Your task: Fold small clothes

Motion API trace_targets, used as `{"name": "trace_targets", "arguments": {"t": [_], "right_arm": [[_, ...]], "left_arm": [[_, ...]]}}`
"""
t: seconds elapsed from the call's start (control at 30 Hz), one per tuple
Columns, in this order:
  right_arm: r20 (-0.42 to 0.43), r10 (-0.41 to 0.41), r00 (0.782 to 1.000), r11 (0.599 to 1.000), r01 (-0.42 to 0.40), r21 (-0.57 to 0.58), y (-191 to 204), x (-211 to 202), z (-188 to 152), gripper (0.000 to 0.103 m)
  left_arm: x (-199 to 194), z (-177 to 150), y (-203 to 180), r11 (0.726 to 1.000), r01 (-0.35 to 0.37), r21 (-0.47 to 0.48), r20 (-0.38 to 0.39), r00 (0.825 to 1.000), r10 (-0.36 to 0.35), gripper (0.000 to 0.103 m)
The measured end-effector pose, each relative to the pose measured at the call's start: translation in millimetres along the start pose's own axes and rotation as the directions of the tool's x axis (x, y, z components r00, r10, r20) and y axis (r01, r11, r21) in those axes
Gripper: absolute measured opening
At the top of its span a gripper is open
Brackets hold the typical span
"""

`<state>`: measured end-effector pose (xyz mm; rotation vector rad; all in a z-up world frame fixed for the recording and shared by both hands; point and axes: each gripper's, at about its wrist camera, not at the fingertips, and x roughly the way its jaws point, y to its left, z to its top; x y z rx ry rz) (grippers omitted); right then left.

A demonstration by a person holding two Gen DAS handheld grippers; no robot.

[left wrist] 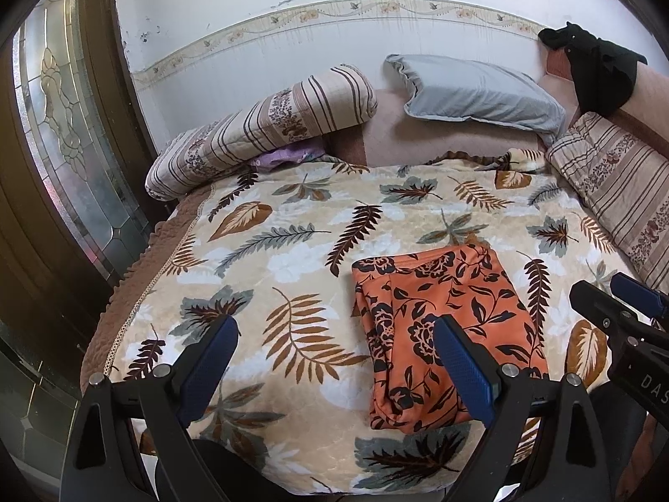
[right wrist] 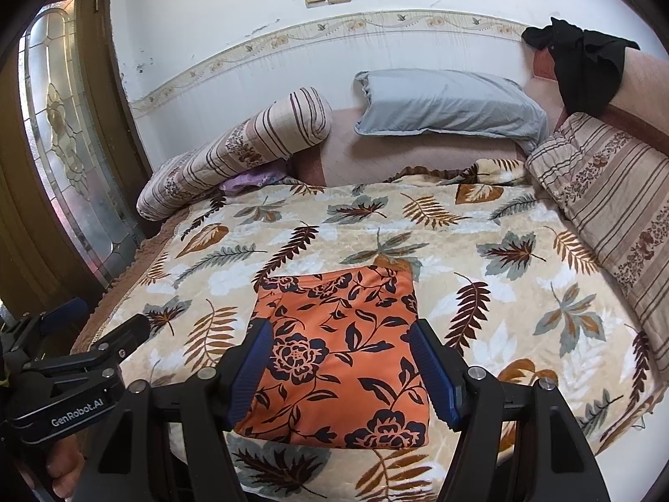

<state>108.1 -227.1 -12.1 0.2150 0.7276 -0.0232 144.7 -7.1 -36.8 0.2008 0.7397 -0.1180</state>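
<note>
Both tools are released and hold nothing. The right tool (right wrist: 340, 370) is poised just above the orange floral garment (right wrist: 338, 359), the left tool (left wrist: 334, 364) beside its left edge. The garment lies folded flat near the bed's (left wrist: 292, 230) front edge, within reach; the grey pillow (right wrist: 447, 102) sits well behind.

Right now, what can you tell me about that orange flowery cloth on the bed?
The orange cloth is thin, soft-looking fabric printed with dark flowers, leaves and vines. It is folded into a neat, roughly square, flat bundle with layered edges along its left side. It lies on the leaf-patterned blanket, near the bed's front edge. Nothing grips it; it lies alone.
</note>
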Motion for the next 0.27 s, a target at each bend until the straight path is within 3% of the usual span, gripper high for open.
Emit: {"name": "trace_targets", "arguments": {"t": [0.27], "right_arm": [[-0.013, -0.009, 1.0, 1.0, 0.009, 0.012, -11, 19, 4, 0.071]], "left_arm": [[23, 2, -2, 1.0, 0.023, -0.005, -0.039, 0.999, -0.023, 0.094]]}}
